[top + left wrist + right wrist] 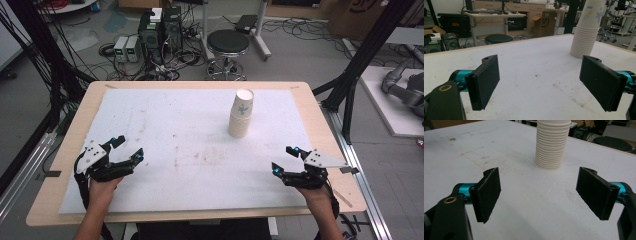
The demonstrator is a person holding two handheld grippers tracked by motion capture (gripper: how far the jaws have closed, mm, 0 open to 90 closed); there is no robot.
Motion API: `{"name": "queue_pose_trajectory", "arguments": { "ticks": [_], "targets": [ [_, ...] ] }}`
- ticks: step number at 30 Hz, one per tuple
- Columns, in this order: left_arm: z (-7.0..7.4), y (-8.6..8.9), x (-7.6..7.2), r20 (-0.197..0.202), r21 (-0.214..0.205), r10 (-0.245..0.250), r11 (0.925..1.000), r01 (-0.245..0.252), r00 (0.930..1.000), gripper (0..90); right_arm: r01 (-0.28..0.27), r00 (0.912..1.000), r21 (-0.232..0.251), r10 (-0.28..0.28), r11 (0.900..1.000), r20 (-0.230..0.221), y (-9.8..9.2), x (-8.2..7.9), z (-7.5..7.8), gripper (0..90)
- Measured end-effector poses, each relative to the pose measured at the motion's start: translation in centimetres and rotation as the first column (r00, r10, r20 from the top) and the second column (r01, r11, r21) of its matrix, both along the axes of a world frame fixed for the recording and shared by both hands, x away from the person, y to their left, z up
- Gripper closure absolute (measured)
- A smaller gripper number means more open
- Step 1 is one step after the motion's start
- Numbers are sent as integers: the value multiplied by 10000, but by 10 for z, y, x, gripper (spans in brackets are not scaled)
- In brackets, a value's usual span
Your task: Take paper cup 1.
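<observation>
A tall stack of white paper cups (241,114) stands upright on the white mat, right of the middle toward the far side. The same stack (587,30) rises at the upper right of the left gripper view, and the stack (552,143) stands ahead in the right gripper view. My left gripper (128,148) rests near the front left of the mat, open, with nothing between its jaws. My right gripper (284,159) sits at the front right, also open and empty. Both point inward toward the cups, well short of them.
The white mat (175,145) covers most of a wooden table (65,150) and carries some brown stains near its middle. Beyond the far edge stand a black stool (228,45) and computer boxes with cables (160,35). Black frame posts flank the table.
</observation>
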State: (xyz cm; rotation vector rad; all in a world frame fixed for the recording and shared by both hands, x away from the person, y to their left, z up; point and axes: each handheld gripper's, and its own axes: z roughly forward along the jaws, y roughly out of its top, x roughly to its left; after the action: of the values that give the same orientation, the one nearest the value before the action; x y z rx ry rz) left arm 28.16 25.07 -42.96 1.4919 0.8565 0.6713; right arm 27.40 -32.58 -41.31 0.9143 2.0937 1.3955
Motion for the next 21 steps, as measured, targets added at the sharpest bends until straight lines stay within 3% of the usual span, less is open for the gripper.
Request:
{"name": "queue_pose_trajectory", "arguments": {
  "ticks": [9,15,21],
  "targets": [
    [0,-1,2,-141,83,-2,10000,3,9999,163,-60,10000,153,60,9999,25,-2,-1,1,205],
    [2,-2,2,57,127,184,9997,-185,9998,149,15,10000,369,-16,9993,31,-3,0,3,205],
    [0,-2,4,-228,-75,27,10000,-29,9997,149,-263,9996,376,258,9989,130,-1,1,5,204]
  ]
}}
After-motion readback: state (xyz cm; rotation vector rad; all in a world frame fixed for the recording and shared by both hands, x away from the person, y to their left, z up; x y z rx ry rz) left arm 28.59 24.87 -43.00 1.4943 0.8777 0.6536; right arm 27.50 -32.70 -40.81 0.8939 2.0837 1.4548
